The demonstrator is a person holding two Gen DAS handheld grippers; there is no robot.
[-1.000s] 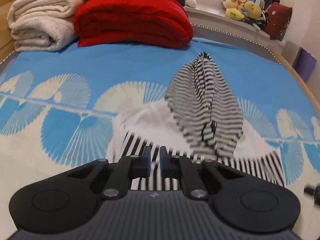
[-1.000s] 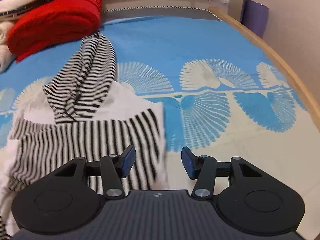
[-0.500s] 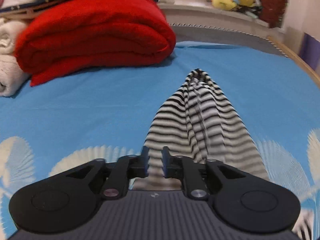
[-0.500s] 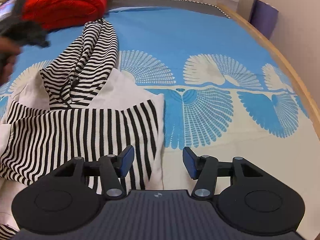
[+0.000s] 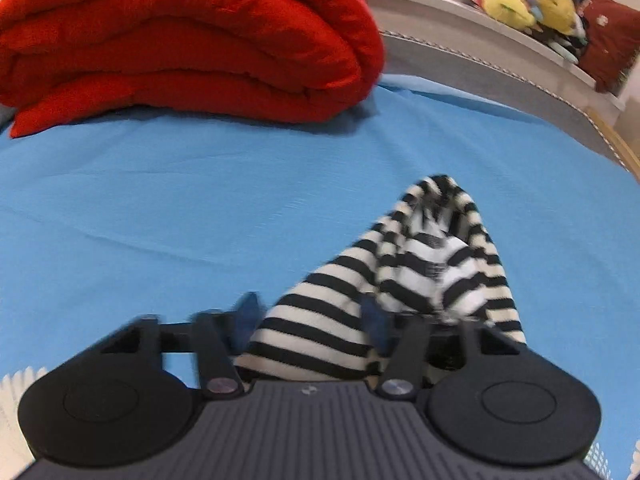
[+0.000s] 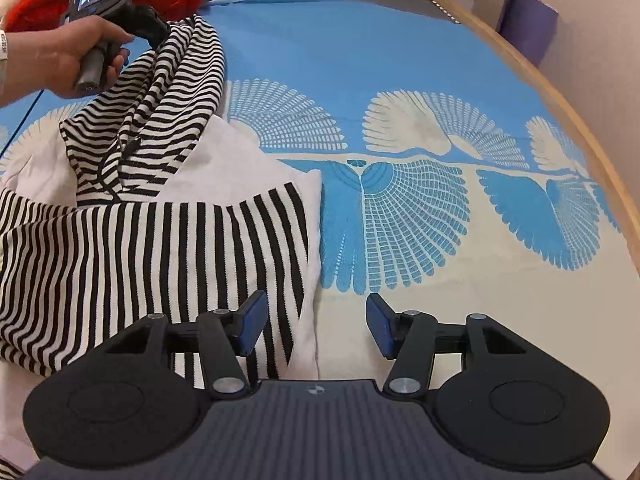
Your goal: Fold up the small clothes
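A small black-and-white striped garment (image 6: 132, 216) with a white panel lies on the blue patterned bed sheet (image 6: 400, 200). Its striped hood (image 5: 408, 276) points toward the red blanket. My left gripper (image 5: 310, 320) is open, its fingers straddling the near part of the hood; the fabric lies between them, not pinched. The hand-held left gripper also shows in the right wrist view (image 6: 120, 20) at the hood's tip. My right gripper (image 6: 316, 324) is open and empty, over the garment's right edge, its left finger above the stripes.
A folded red blanket (image 5: 180, 36) lies just beyond the hood. Soft toys (image 5: 520, 0) sit on a ledge at the back right. A wooden bed rim (image 6: 560, 120) curves along the right side. A purple object (image 6: 528, 28) stands past the rim.
My left gripper moved forward along the hood toward the red blanket and opened from shut. My right gripper stayed open over the garment's right edge, nearly still.
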